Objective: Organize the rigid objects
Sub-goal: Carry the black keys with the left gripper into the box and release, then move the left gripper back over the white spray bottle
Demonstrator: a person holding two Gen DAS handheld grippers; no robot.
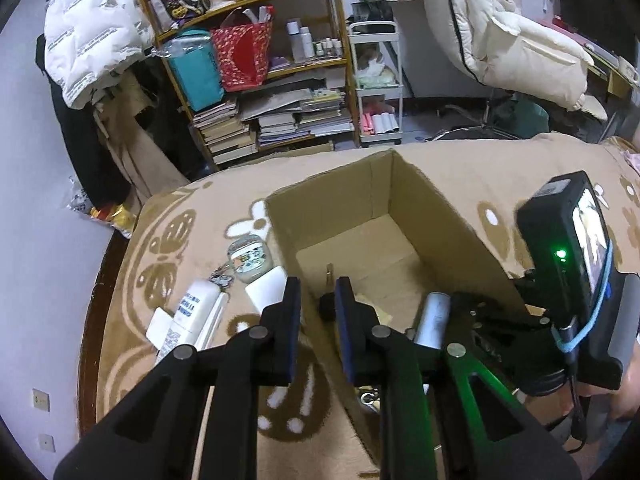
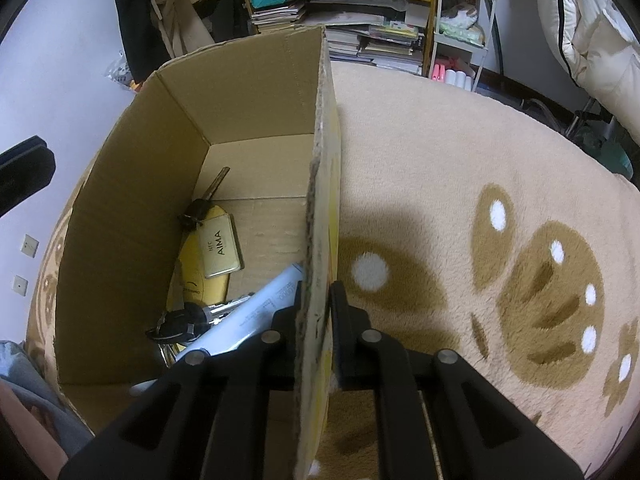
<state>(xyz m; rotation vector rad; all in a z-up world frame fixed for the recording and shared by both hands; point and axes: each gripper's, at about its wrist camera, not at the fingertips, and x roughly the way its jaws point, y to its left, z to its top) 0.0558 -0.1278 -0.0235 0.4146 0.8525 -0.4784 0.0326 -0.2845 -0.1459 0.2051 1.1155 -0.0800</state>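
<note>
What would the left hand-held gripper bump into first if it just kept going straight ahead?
Probably the box: the left hand-held gripper hangs open over its near left wall, pointing inside. Going on, it would likely meet the floor or the key there; depth is unclear.

Box (image 2: 256,92): my open brown cardboard carton, upright on the blanket.
Inside: I see a key (image 2: 208,196), an AIMA tag (image 2: 222,246), a white tube (image 2: 256,312) lying flat.
Outside, left: white bottle (image 1: 196,312), round jar (image 1: 250,260).

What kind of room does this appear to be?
Probably a lived-in bedroom or home study: a wooden bookshelf stacked with books, a white puffer jacket hanging up, and a beige patterned plush blanket.
</note>
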